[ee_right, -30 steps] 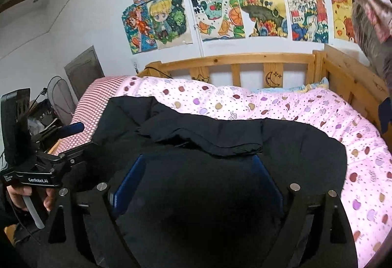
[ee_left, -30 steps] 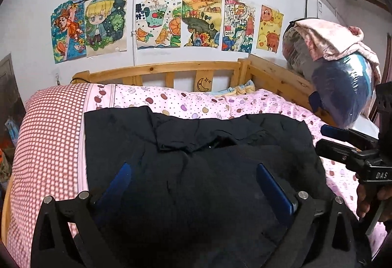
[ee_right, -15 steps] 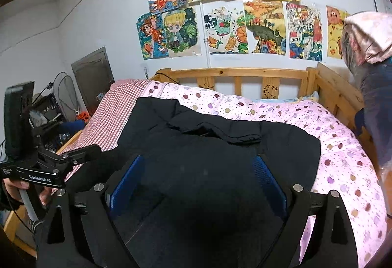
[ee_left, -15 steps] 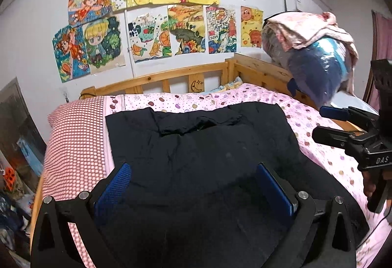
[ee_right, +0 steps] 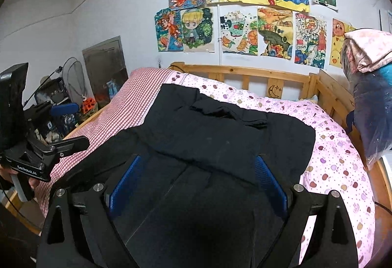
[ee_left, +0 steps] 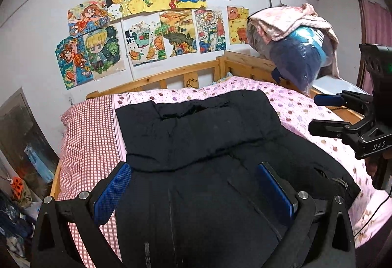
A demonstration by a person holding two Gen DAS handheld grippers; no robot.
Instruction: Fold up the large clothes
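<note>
A large black garment [ee_left: 201,135] lies spread on the bed, its far part folded over the near part; it also shows in the right wrist view [ee_right: 220,140]. My left gripper [ee_left: 193,184] is open and empty, held above the garment's near part. My right gripper [ee_right: 196,177] is open and empty above the same garment. Each gripper shows in the other's view: the right gripper [ee_left: 330,113] at the right edge, the left gripper [ee_right: 66,125] at the left edge, both with fingers apart.
The bed has a pink dotted cover [ee_left: 301,111] and a red checked strip [ee_left: 90,135] on the left. A wooden headboard [ee_right: 245,74] stands at the wall with drawings. A bundle of bedding [ee_left: 294,47] sits on the right rail. Clutter and a fan [ee_right: 73,81] stand left.
Both grippers have pulled back and up from the garment, so more of the bed and wall shows. Both stay open and empty.
</note>
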